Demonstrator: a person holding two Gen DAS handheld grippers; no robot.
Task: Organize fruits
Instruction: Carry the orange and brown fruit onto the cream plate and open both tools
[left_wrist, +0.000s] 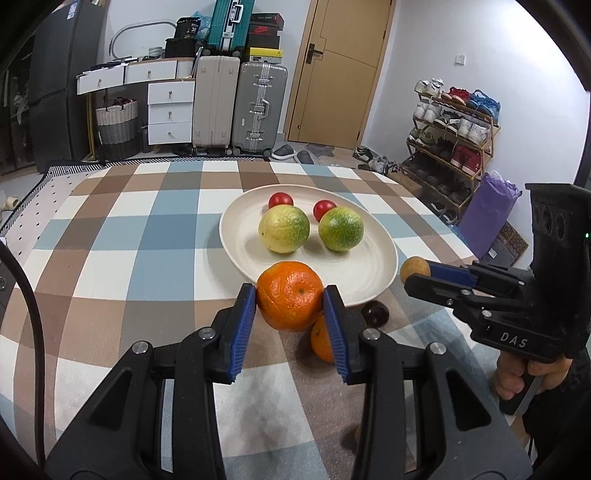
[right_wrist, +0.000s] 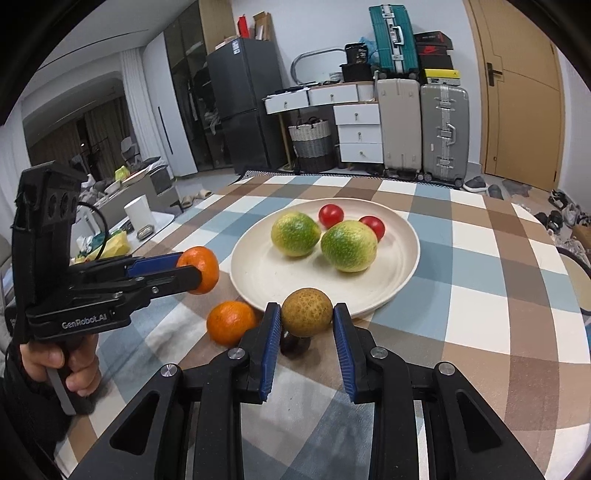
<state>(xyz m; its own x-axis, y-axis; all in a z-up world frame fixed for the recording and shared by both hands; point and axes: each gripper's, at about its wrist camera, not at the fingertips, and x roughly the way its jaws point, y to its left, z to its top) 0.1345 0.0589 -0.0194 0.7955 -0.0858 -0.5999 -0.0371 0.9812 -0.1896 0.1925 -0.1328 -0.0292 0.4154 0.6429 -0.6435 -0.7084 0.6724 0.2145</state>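
Note:
A cream plate (left_wrist: 373, 273) (right_wrist: 258, 269) on the checked tablecloth holds two green-yellow citrus fruits (left_wrist: 283, 229) (right_wrist: 295, 233) and two red tomatoes (left_wrist: 280, 200) (right_wrist: 331, 215). My left gripper (left_wrist: 291, 299) (right_wrist: 192, 271) is shut on an orange tangerine (left_wrist: 290, 293) (right_wrist: 201, 267), held above the table near the plate's front rim. My right gripper (right_wrist: 306, 314) (left_wrist: 415, 275) is shut on a small brown round fruit (right_wrist: 306, 312) (left_wrist: 413, 268) at the plate's edge. A second tangerine (left_wrist: 320, 345) (right_wrist: 231, 322) and a dark round fruit (left_wrist: 375, 313) (right_wrist: 293, 345) lie on the cloth below.
The table (left_wrist: 129, 240) ends at the far side towards suitcases (left_wrist: 258, 107) and a drawer unit (left_wrist: 170, 110). A shoe rack (left_wrist: 450, 129) and a purple bag (left_wrist: 487, 214) stand to the right.

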